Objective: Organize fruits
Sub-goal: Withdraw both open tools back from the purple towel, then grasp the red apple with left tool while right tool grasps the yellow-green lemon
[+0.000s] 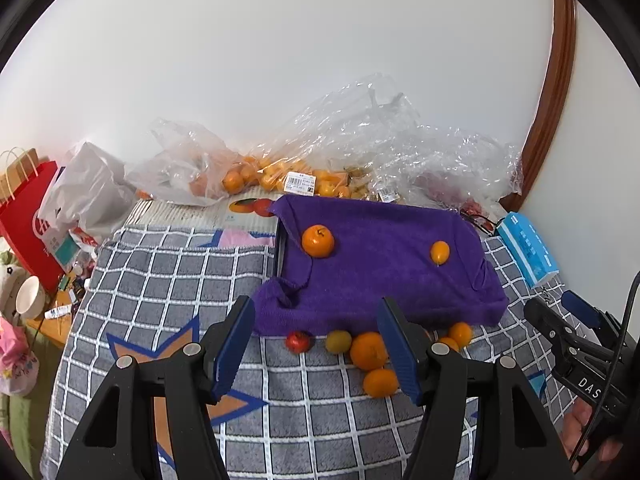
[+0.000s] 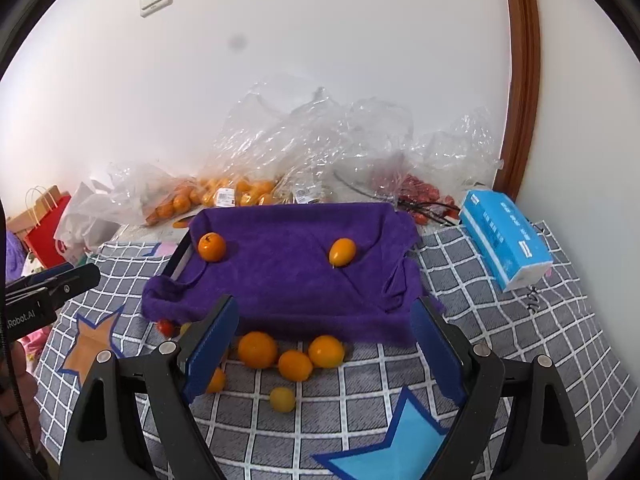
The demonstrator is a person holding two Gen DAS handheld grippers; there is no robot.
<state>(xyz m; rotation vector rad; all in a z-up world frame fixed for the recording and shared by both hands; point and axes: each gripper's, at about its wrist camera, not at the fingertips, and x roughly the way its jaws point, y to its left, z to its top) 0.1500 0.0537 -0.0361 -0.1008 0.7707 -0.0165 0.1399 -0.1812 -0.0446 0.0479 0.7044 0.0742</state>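
Observation:
A purple towel [image 1: 384, 256] [image 2: 296, 276] covers a tray. On it lie a round orange [image 1: 318, 241] [image 2: 212, 247] at the left and an oval kumquat [image 1: 439, 252] [image 2: 342, 251] at the right. In front of the towel, on the grey checked cloth [image 1: 168, 280] [image 2: 520, 320], lie several loose fruits: oranges [image 1: 369, 351] [image 2: 258, 349], a red tomato [image 1: 298, 341] [image 2: 165, 327], a yellow-green fruit [image 1: 338, 341] and a small yellow one [image 2: 282, 399]. My left gripper [image 1: 316, 352] is open and empty above these fruits. My right gripper [image 2: 324, 356] is open and empty over them too.
Clear plastic bags [image 1: 360, 152] [image 2: 320, 152] with oranges and red fruit lie against the wall behind the tray. A blue tissue pack [image 1: 528, 254] [image 2: 506, 240] lies at the right. A red paper bag [image 1: 28, 216] and a white bowl [image 1: 30, 296] stand at the left.

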